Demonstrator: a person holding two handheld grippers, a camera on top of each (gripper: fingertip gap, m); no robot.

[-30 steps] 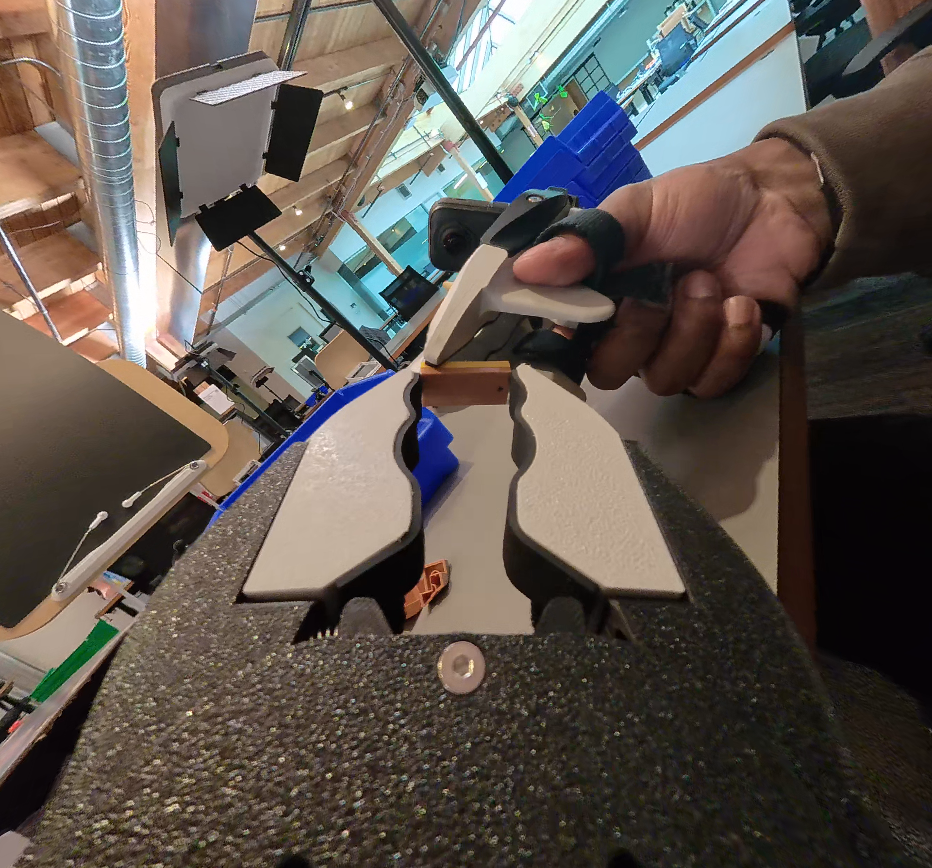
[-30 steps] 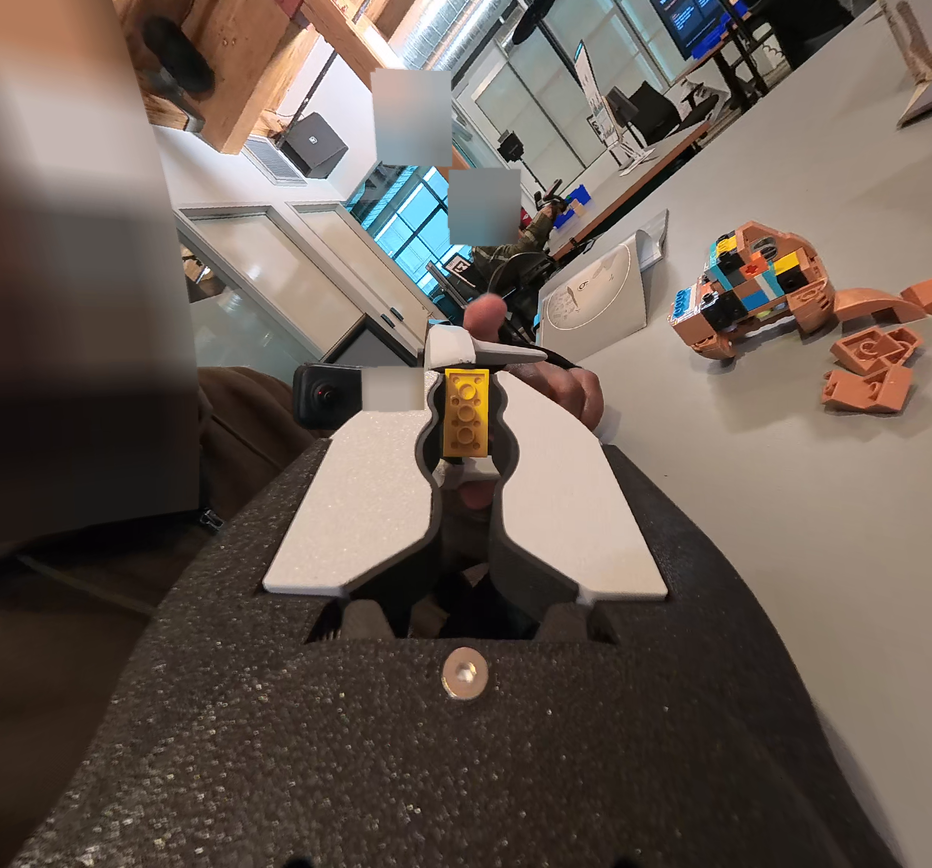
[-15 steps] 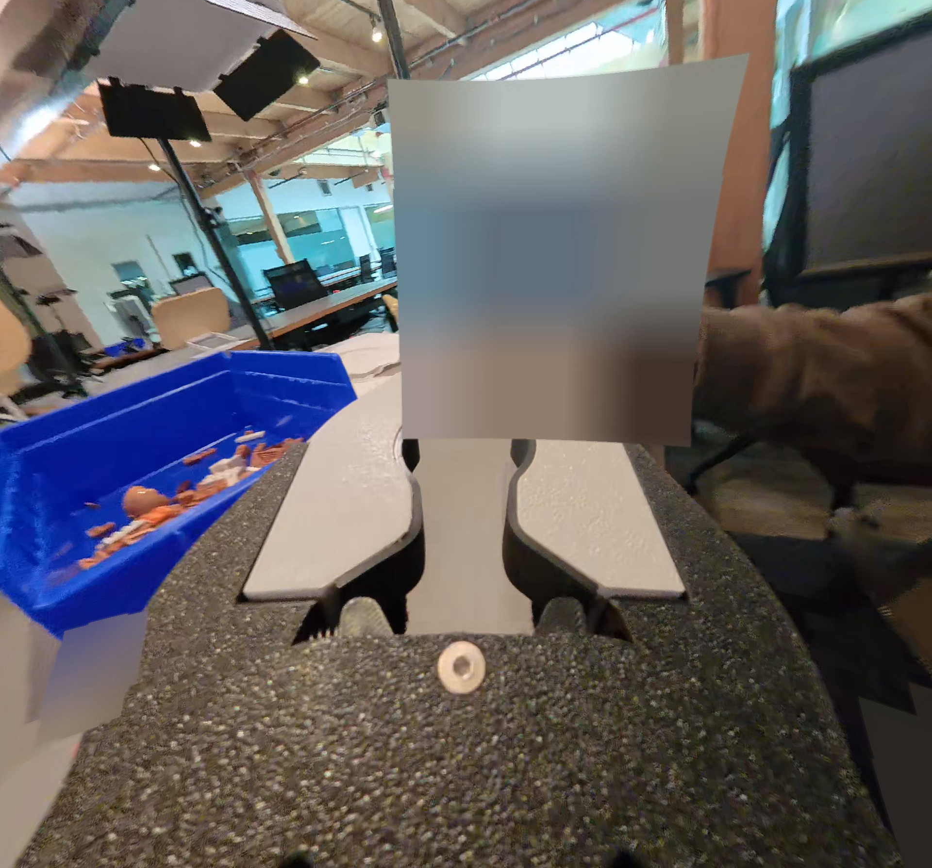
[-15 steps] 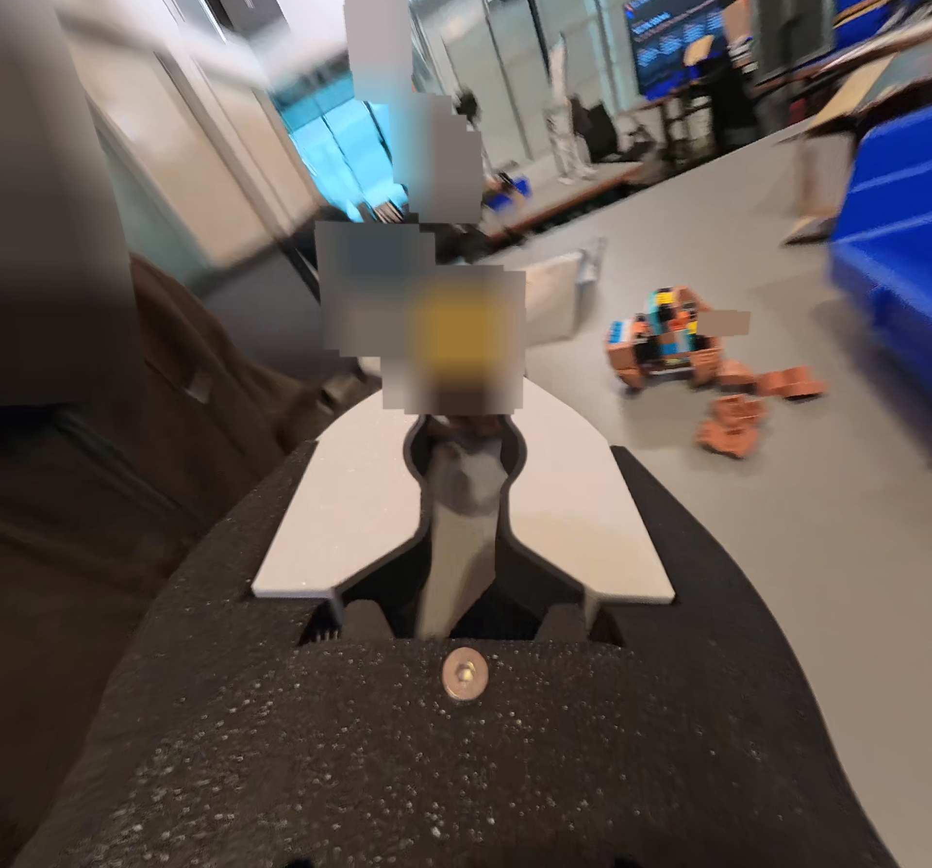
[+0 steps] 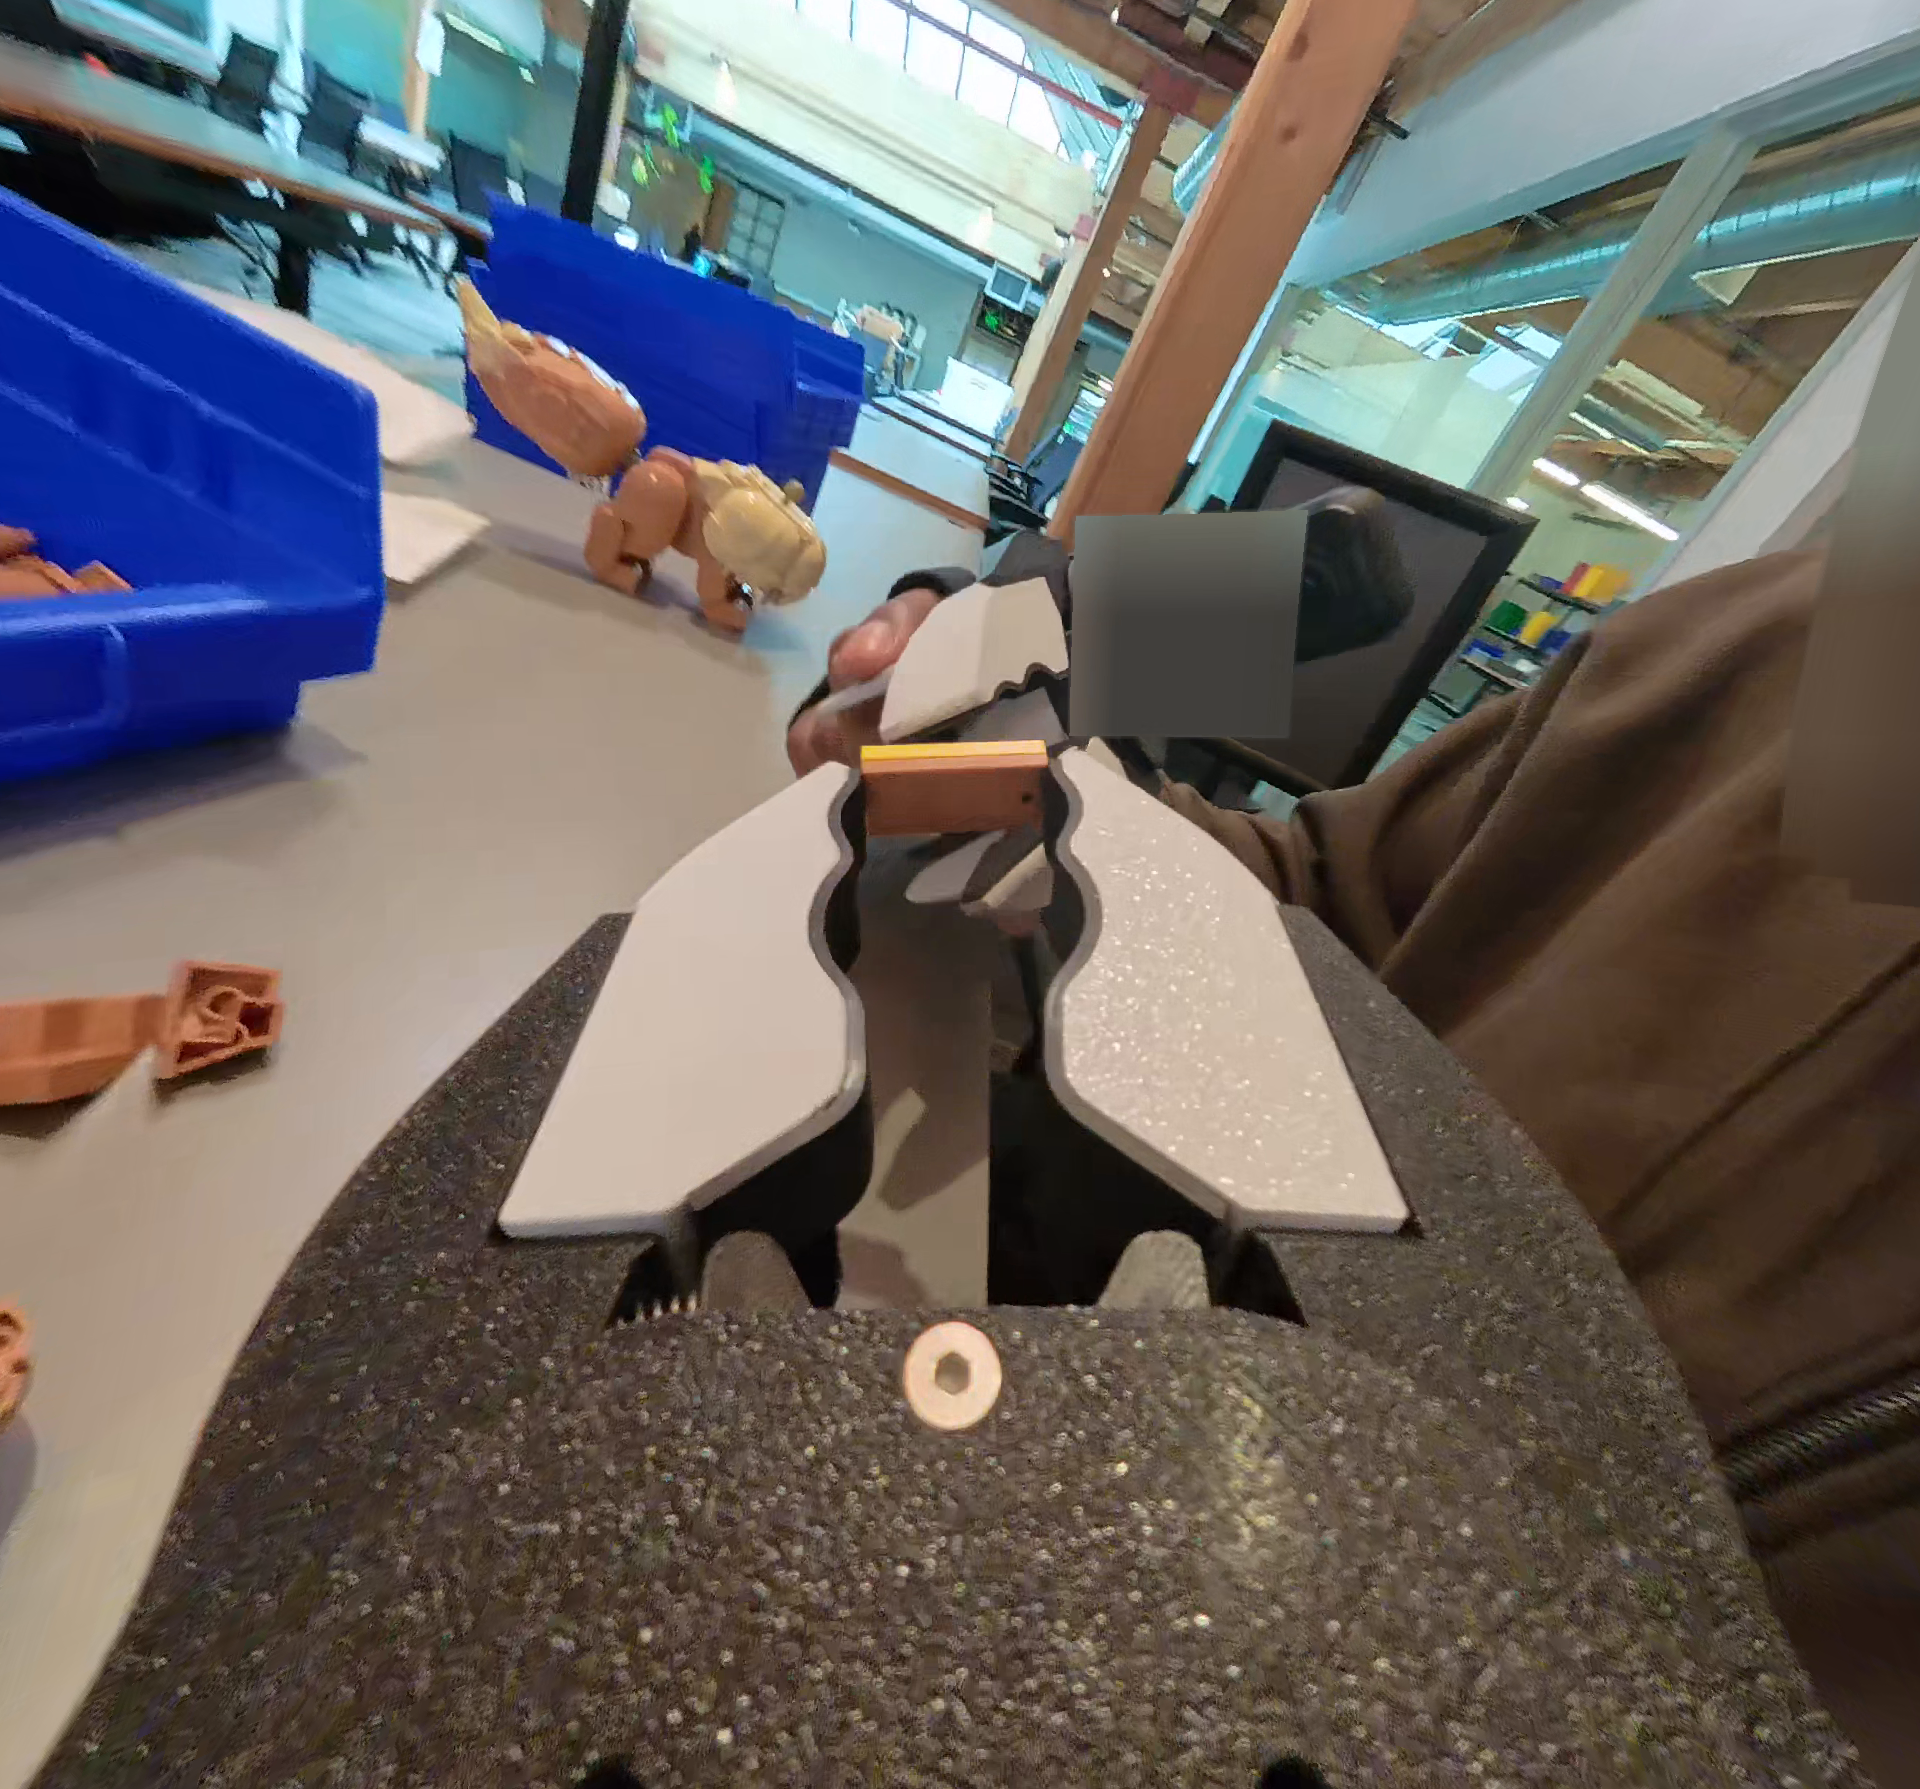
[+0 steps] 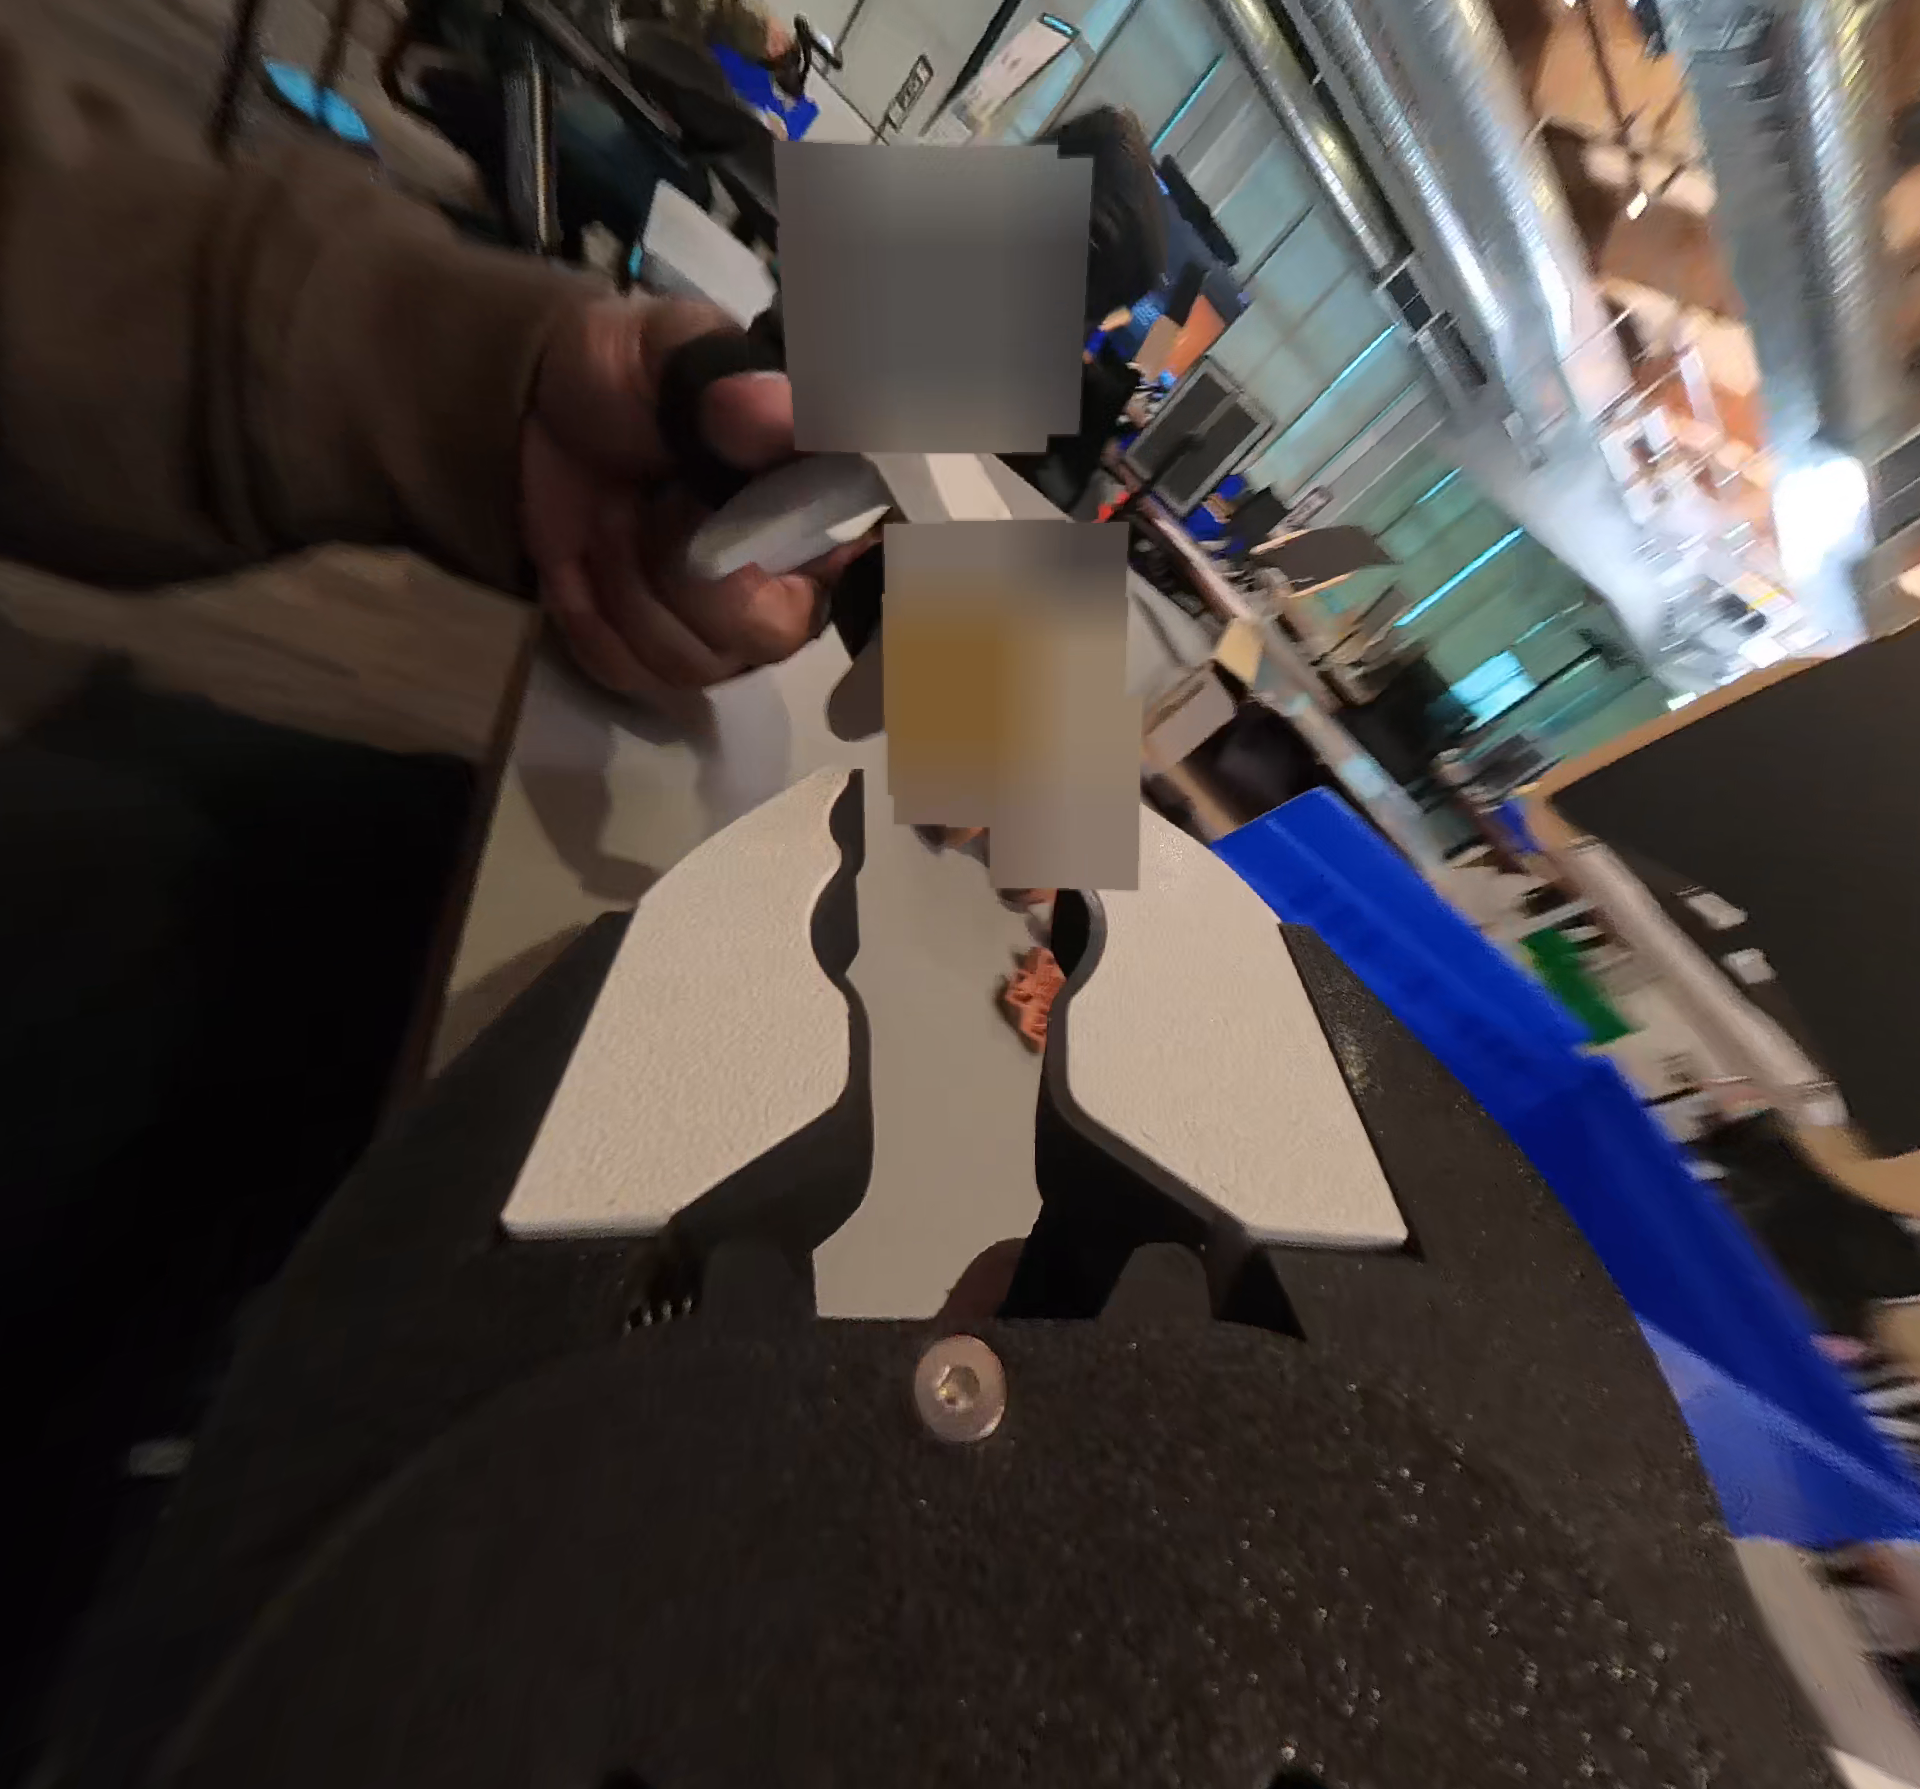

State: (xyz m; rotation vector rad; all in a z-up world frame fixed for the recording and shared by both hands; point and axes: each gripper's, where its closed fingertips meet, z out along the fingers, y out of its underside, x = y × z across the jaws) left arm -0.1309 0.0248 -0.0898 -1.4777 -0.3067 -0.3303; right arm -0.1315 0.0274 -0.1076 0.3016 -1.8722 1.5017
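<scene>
The left gripper (image 5: 953, 797) is clamped on a small brown brick (image 5: 951, 799) with a thin yellow layer on top, held between its fingertips above the grey desk (image 5: 499, 804). Just beyond the brick, the right gripper (image 5: 971, 664) shows in a hand (image 5: 847, 690), partly covered by a blur patch. In the right wrist view, a patch hides the right gripper's (image 6: 961, 835) own fingertips; a yellowish blur sits there, so whether it grips anything cannot be told. Loose brown pieces (image 5: 213, 1017) lie on the desk at the left, cut off by the edge. A blue bin (image 5: 197, 534) stands farther back. Beyond it stands a brown and cream brick animal (image 5: 675, 503), with a second blue bin (image 5: 675, 357) behind it.
</scene>
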